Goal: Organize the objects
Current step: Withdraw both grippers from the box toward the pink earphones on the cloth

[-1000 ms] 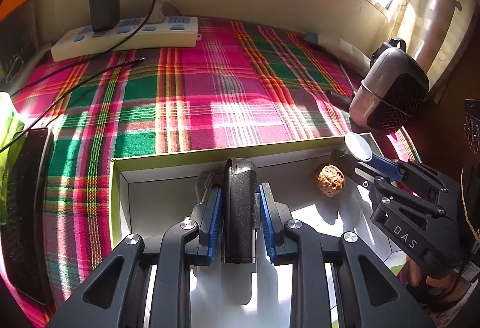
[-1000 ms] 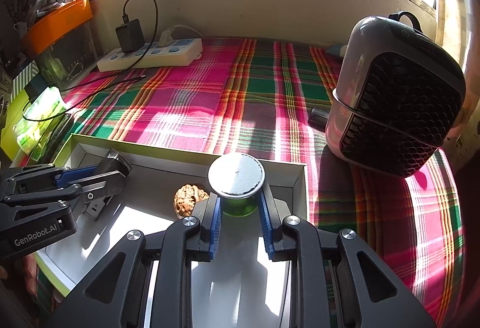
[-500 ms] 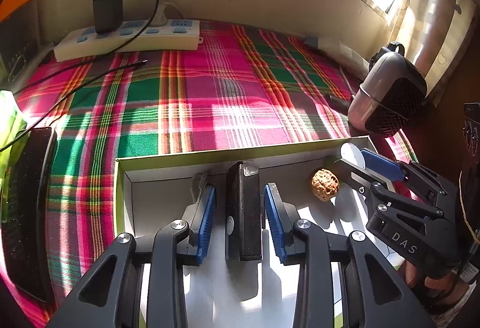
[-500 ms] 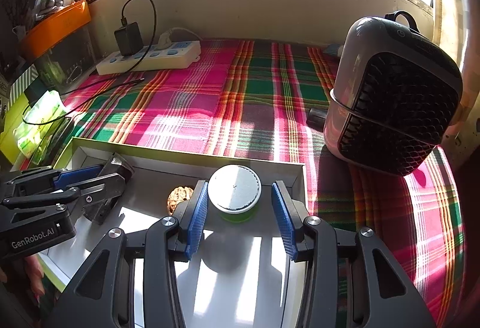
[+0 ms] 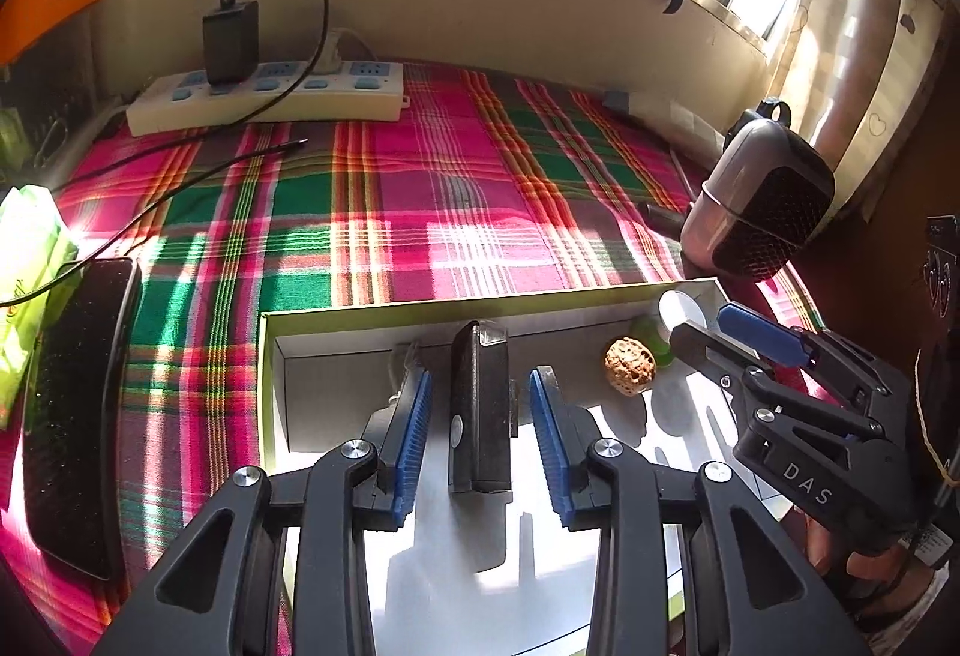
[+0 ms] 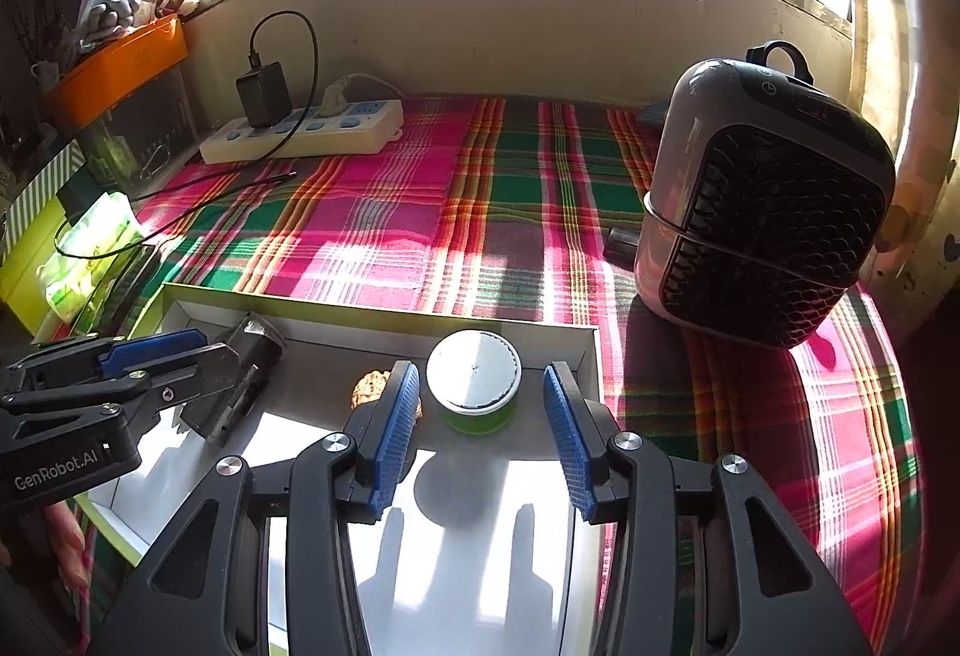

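Down in the lower middle, box point(image 5: 267, 356) already holds the black device point(image 5: 479, 410), walnut point(image 5: 629, 374) and green jar point(image 6: 474, 383). Both grippers point(image 5: 480, 437) point(image 6: 477, 431) sit spread apart, nothing held. Probably nearly done.

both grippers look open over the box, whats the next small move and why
Probably draw both grippers straight back out of the box. The left gripper is open around the black device, and the right gripper is open around the green jar. Both items sit on the box floor, apparently released.
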Available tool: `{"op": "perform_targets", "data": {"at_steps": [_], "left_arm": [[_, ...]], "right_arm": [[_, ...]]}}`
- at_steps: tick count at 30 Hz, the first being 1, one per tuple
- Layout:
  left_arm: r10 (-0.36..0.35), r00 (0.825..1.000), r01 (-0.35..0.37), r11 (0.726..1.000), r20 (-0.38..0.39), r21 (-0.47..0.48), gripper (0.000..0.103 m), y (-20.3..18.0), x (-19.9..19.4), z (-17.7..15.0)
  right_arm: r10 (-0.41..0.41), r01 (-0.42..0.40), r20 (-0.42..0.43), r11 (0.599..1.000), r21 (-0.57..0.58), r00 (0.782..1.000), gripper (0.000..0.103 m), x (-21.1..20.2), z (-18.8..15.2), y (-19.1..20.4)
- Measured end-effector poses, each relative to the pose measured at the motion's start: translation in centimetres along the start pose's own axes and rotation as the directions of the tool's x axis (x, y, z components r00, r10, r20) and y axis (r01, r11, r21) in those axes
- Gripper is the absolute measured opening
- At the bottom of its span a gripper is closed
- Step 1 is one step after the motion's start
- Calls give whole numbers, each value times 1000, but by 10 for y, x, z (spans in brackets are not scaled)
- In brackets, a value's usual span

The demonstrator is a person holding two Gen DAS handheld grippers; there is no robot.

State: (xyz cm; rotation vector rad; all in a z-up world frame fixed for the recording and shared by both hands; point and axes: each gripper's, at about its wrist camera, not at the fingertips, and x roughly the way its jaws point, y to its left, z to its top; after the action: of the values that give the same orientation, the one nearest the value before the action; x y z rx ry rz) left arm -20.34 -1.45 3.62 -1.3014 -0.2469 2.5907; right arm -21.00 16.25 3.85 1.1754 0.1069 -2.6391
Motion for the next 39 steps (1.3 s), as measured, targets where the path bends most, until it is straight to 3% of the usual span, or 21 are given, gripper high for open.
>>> {"op": "perform_targets", "data": {"at_steps": [39], "left_arm": [[6, 996, -5, 1000, 90, -13, 32, -5, -90, -79]], "right_arm": [[34, -38, 80, 998, 44, 996, 45, -85, -61, 5]]}}
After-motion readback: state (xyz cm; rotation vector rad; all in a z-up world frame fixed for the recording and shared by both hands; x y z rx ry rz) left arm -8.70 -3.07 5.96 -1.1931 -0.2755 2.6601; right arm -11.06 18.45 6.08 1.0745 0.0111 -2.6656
